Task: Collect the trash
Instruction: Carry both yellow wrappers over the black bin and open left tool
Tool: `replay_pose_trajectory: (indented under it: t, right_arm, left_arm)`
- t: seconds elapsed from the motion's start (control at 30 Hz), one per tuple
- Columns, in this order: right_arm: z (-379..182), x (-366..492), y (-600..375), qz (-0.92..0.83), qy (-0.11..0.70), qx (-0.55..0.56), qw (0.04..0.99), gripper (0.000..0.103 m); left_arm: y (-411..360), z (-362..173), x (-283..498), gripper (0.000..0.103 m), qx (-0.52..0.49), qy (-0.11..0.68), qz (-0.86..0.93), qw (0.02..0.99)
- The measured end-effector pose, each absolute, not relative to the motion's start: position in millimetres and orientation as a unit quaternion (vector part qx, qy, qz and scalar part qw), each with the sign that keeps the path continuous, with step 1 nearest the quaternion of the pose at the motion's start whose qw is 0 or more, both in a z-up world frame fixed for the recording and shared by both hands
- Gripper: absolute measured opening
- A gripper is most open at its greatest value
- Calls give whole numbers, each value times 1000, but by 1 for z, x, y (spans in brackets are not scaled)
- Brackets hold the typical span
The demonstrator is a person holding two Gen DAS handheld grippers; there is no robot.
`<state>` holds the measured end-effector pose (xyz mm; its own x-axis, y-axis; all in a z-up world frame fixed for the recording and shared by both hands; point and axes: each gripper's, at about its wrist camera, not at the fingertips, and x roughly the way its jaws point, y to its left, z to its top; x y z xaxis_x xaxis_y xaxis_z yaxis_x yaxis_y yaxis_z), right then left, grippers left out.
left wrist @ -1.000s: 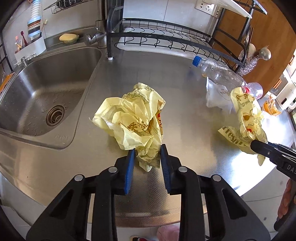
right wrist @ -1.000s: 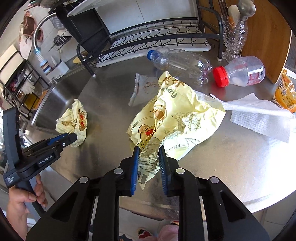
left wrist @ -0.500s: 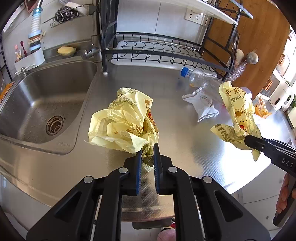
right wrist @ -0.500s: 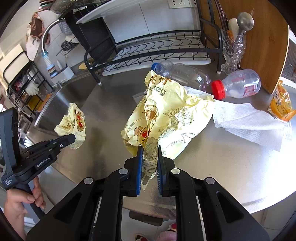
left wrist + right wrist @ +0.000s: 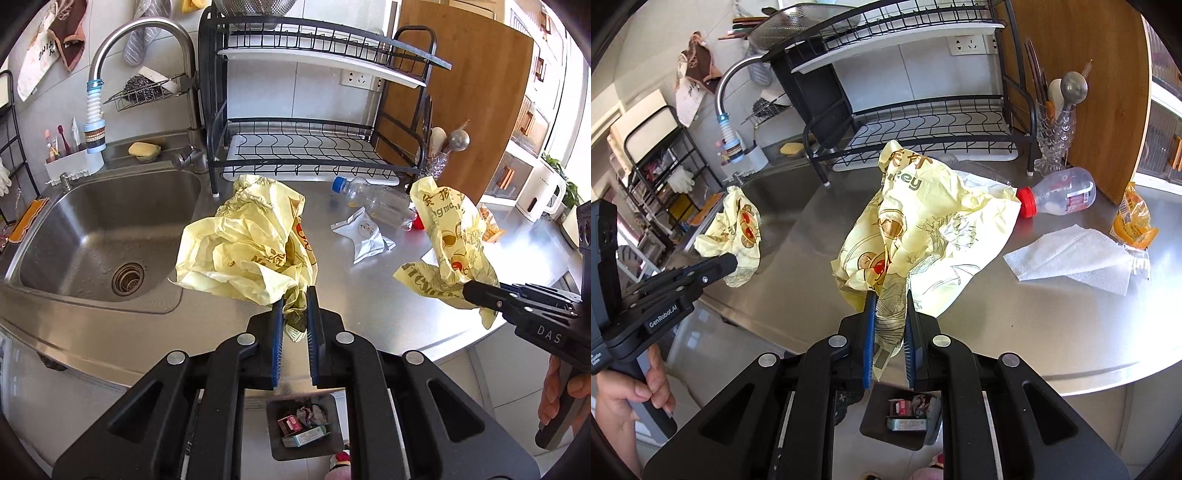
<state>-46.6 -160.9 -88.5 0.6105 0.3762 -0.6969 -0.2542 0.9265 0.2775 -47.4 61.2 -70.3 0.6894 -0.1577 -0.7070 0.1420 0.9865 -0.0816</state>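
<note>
Yellow crumpled bag (image 5: 251, 251), frame centre, is pinched in my left hand-held gripper (image 5: 295, 314) above the counter (image 5: 369, 295). My right hand-held gripper (image 5: 889, 325) clamps a second yellow bag (image 5: 923, 236), also centre; the bin (image 5: 905, 417) sits lower centre.

Left tongs (image 5: 295, 306) nearly closed, clamping, raised; right tongs (image 5: 889, 314) likewise, raised alongside
</note>
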Motion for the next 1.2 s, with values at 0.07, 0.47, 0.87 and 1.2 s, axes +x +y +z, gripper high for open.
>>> replay_pose_trajectory:
  t: [0.07,0.47,0.87,1.2]
  right_arm:
    - [-91,-59,-158,179,409,75,892,14]
    - [-121,-151,-151,184,436,87,876,15]
    - [-240,-189,-132,197,556,100,801,15]
    - [-350,-149,-112,198,626,75,750,15]
  left_arm:
    - [64,-67,-61,10,-11,384,-82,920]
    - [65,-98,-153,10,-11,419,-106,902]
    - [59,-232,-194,10,-27,549,-132,825]
    - [52,-340,-144,10,-41,618,-140,772]
